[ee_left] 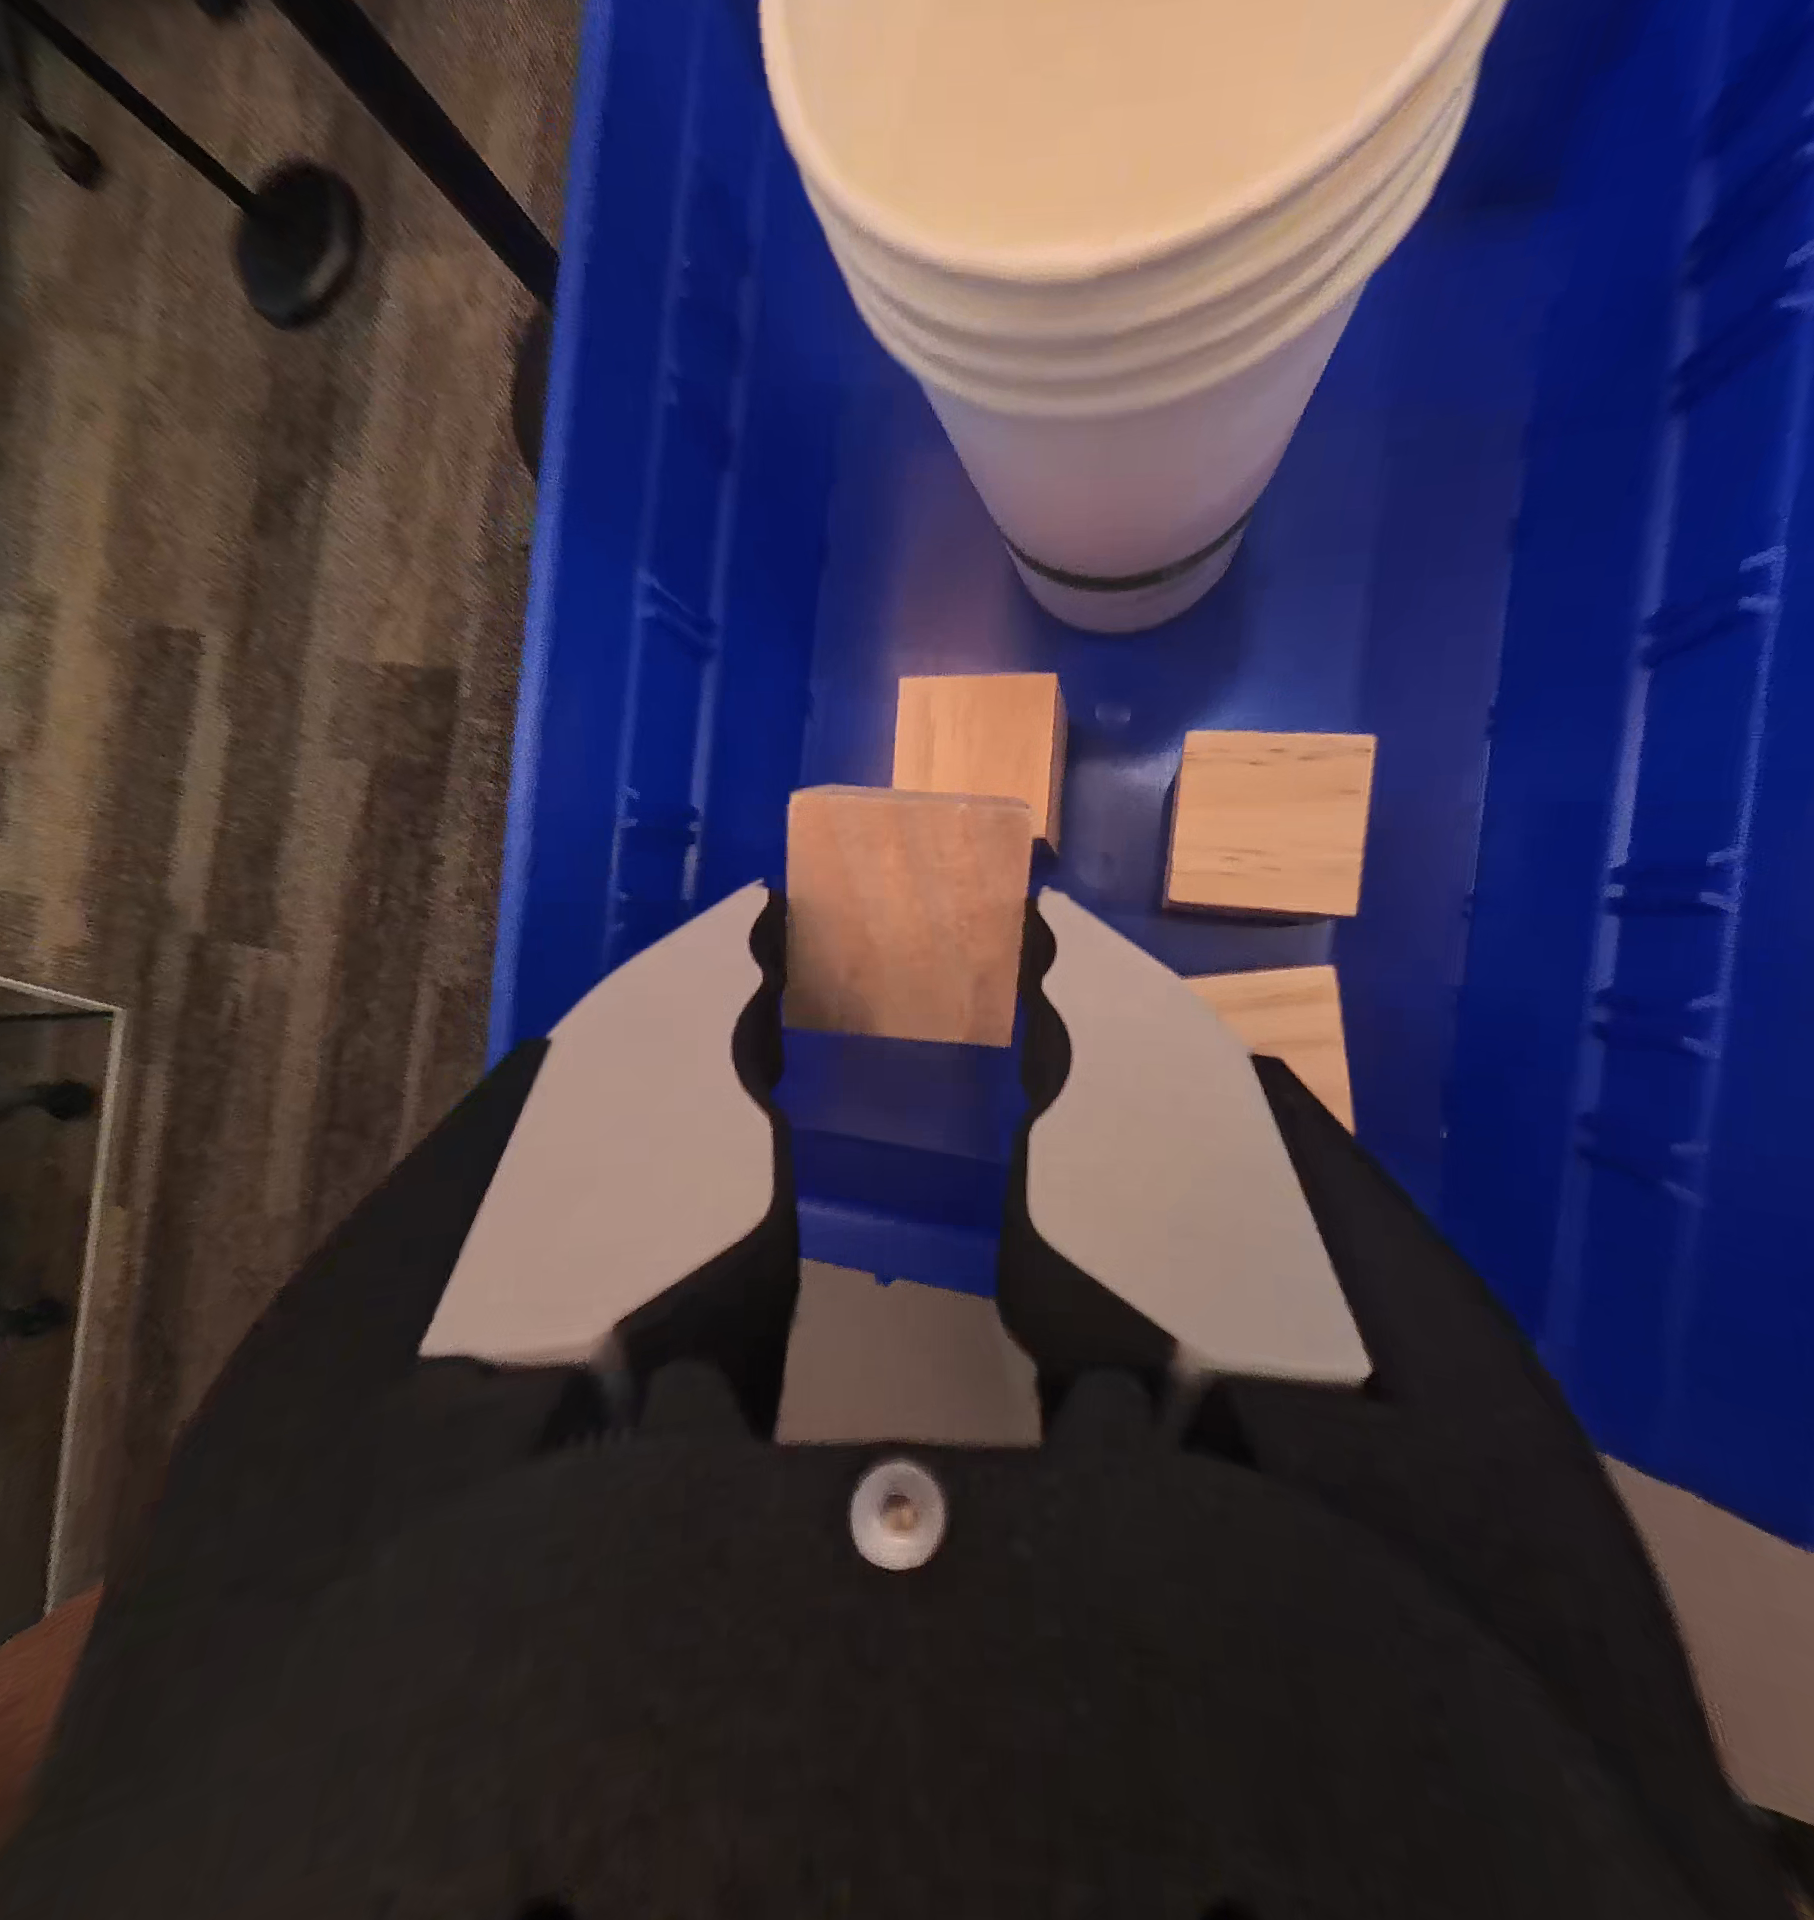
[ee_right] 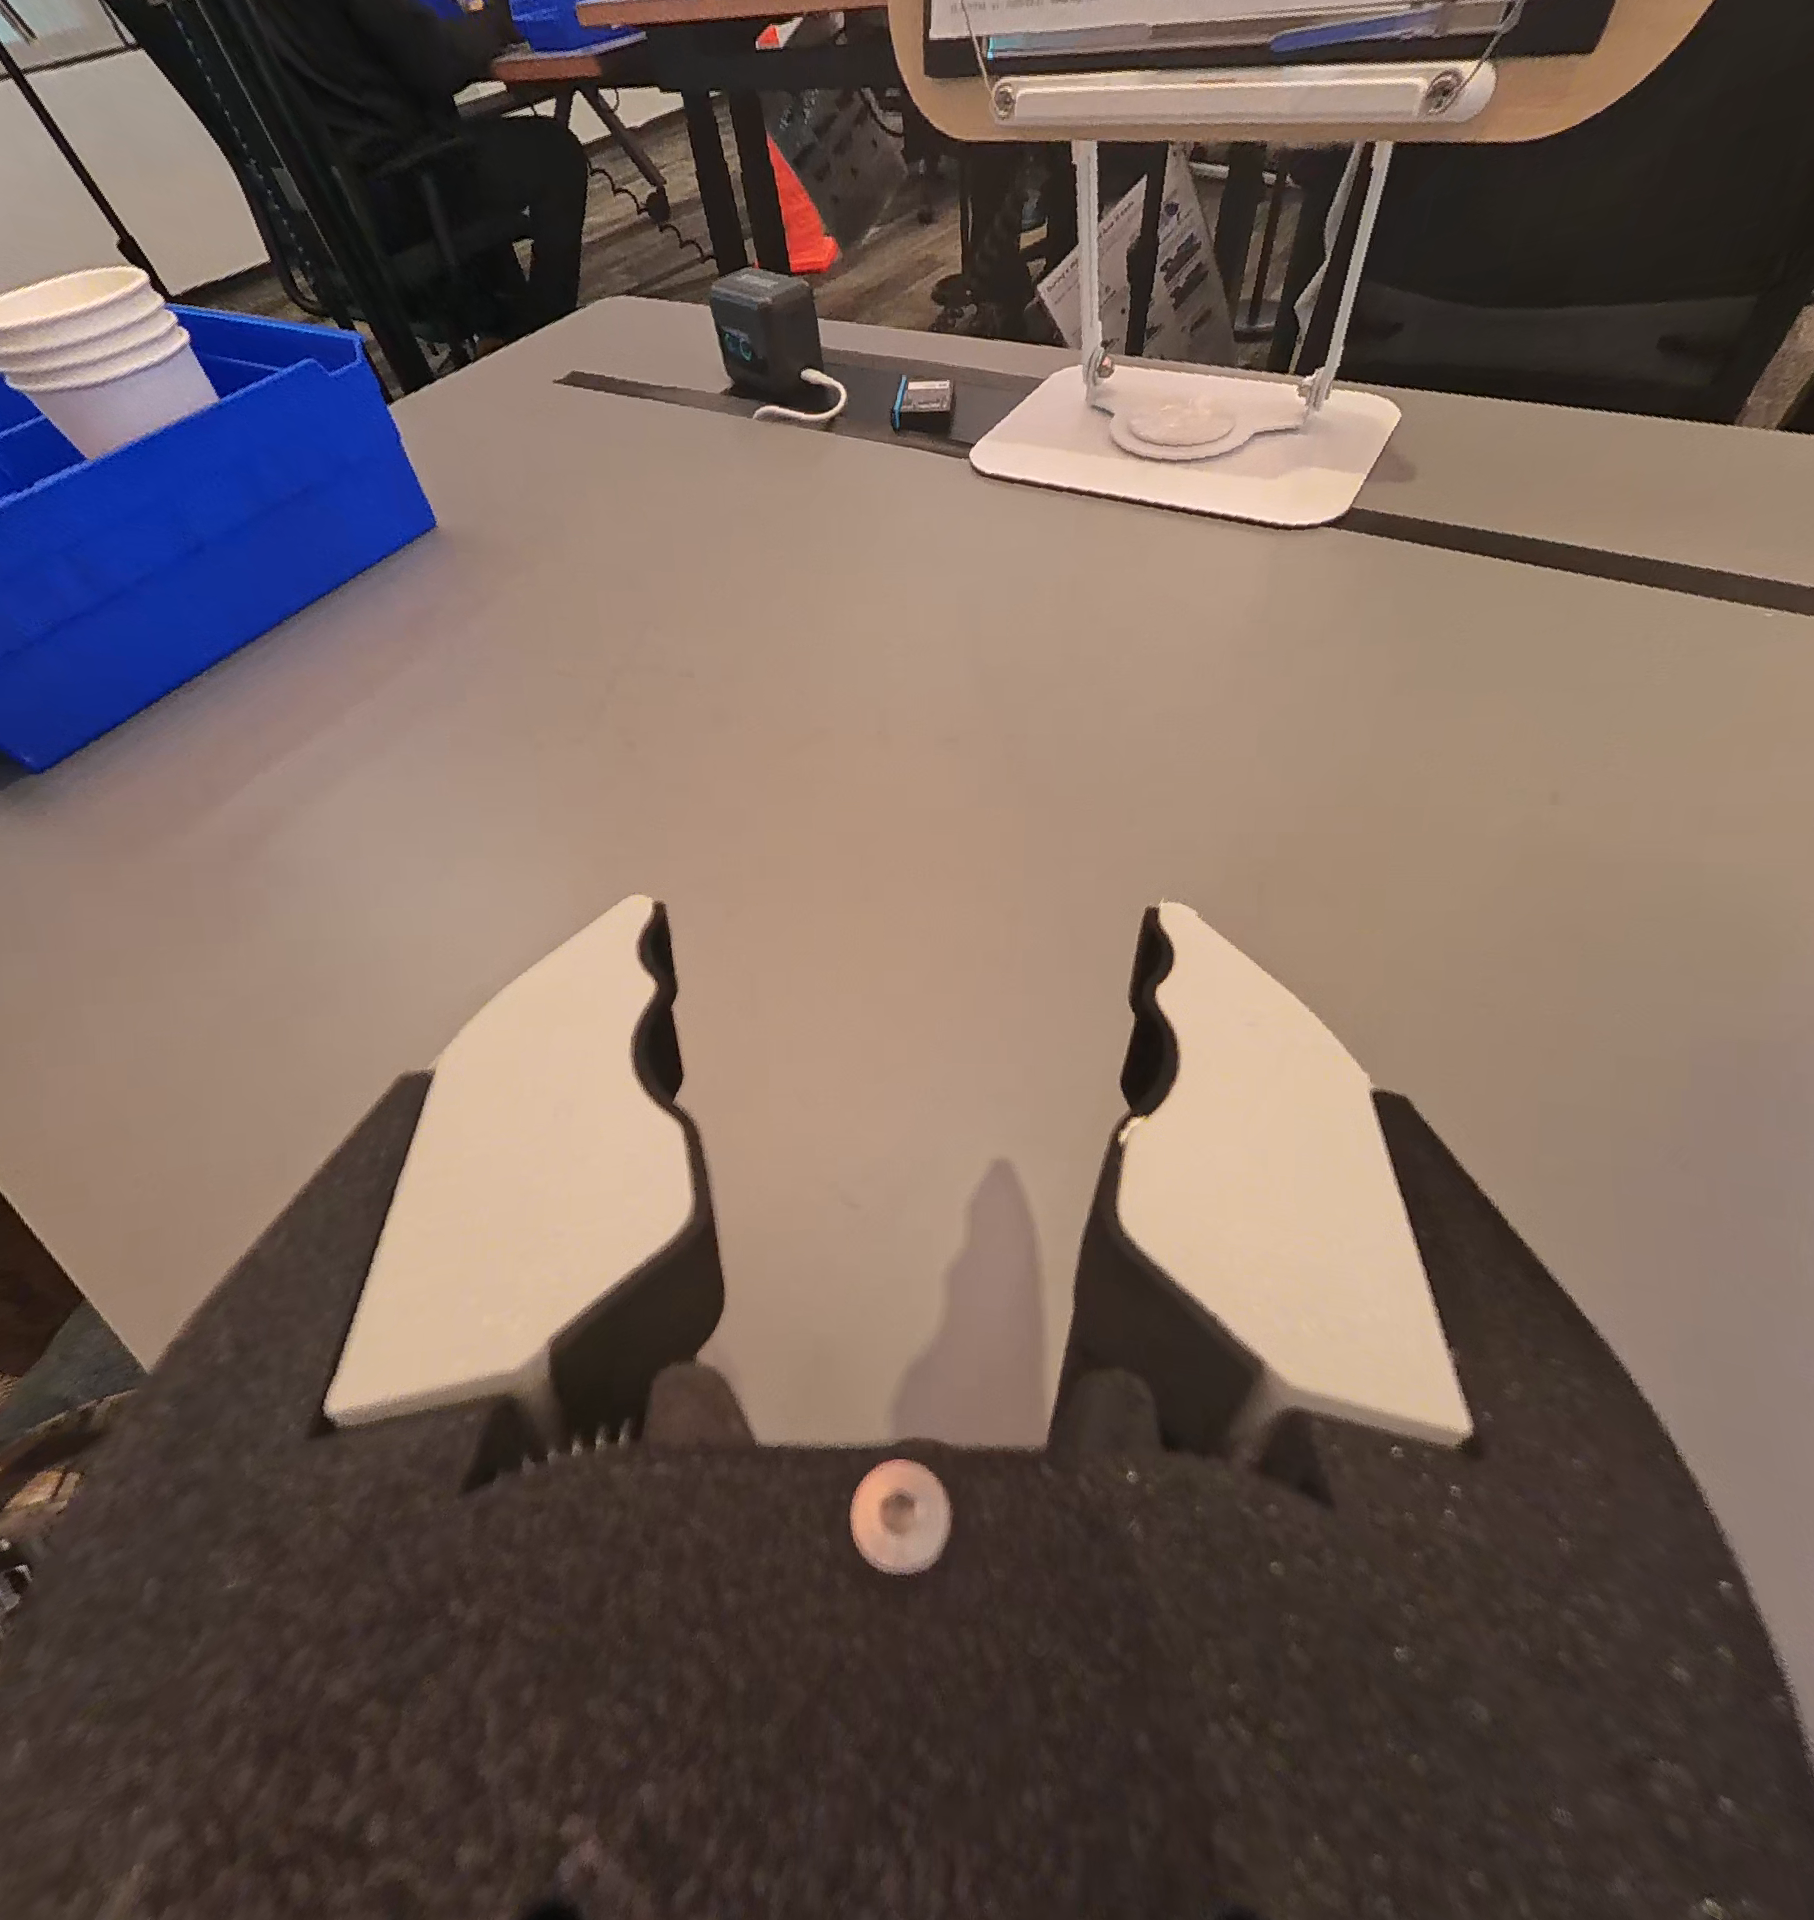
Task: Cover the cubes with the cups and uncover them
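Left wrist view: cube (ee_left: 903, 914) inside gripper (ee_left: 903, 904).

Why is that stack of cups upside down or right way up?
Right way up: the cups stand in the blue bin, open rims on top.

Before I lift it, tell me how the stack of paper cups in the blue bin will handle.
The stack of paper cups is probably light and thin-walled, so a hard squeeze may dent it. Standing tall on a narrow base in the blue bin, it looks apt to tip if nudged. Nested cups may separate when lifted.
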